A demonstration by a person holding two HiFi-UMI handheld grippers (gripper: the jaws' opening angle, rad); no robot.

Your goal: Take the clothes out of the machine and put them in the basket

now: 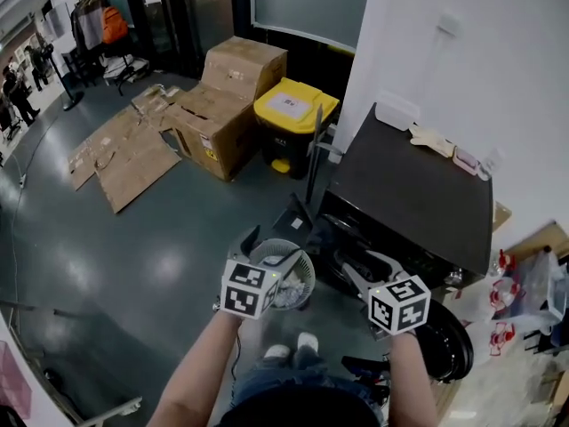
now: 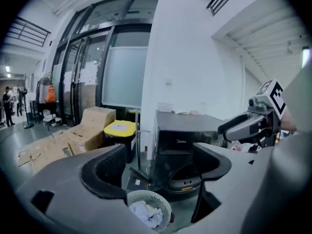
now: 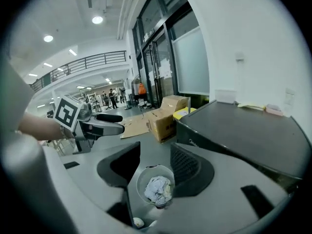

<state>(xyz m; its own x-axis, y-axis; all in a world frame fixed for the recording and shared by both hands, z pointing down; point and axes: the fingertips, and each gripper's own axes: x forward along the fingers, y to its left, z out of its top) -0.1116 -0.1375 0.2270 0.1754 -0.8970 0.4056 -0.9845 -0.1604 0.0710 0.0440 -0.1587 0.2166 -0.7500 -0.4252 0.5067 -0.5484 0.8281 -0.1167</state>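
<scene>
A round white basket [image 1: 300, 290] stands on the floor in front of the black machine [image 1: 409, 189], with crumpled white clothes [image 2: 146, 214] inside it. The machine's round door [image 1: 452, 338] hangs open at the lower right. My left gripper [image 1: 271, 249] is held above the basket, open, with nothing between its jaws [image 2: 156, 167]. My right gripper [image 1: 360, 269] hangs beside it, nearer the machine, its jaws narrower but apart and empty [image 3: 155, 167]. The basket [image 3: 156, 186] lies well below both grippers. Inside of the machine cannot be seen.
Cardboard boxes [image 1: 227, 105] and a bin with a yellow lid [image 1: 293, 114] stand beyond the basket. Flattened cardboard [image 1: 124, 154] lies on the floor at the left. Small items [image 1: 431, 139] rest on the machine's top. The person's shoes [image 1: 289, 350] are just behind the basket.
</scene>
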